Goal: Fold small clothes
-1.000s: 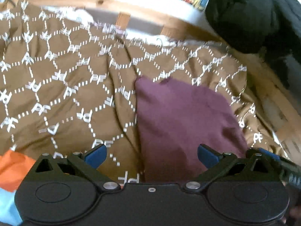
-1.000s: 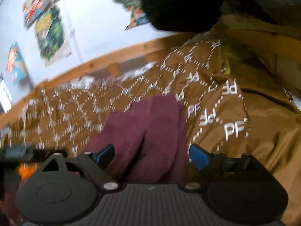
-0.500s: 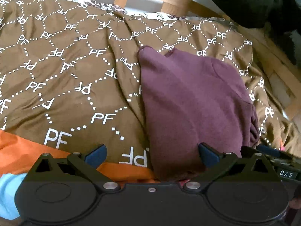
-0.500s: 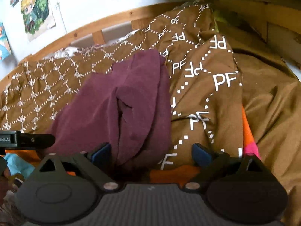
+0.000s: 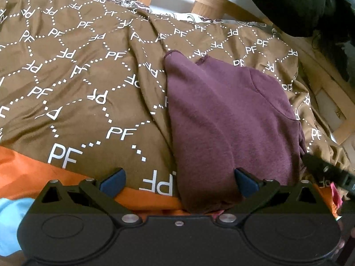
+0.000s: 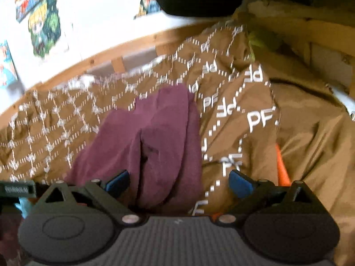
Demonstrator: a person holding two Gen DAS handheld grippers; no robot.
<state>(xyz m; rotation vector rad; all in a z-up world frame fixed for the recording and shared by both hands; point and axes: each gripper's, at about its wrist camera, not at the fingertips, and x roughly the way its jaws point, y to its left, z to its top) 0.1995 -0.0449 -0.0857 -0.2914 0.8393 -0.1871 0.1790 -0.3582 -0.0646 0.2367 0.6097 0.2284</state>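
Left gripper (image 5: pixel 178 182): jaws wide, nothing clamped; near edge of maroon garment (image 5: pixel 230 122) lies just ahead, against its right finger. Right gripper (image 6: pixel 178 182): jaws have just been opening, now wide; garment's folded edge sits between the fingers, nearer the left one, unpressed. Garment rests on brown PF-patterned duvet (image 5: pixel 73 84). Beyond the duvet, wooden bed rail (image 6: pixel 93 63).

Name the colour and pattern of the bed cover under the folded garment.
Brown bed cover with white dotted lines and "PF" letters; clearest in the left wrist view.
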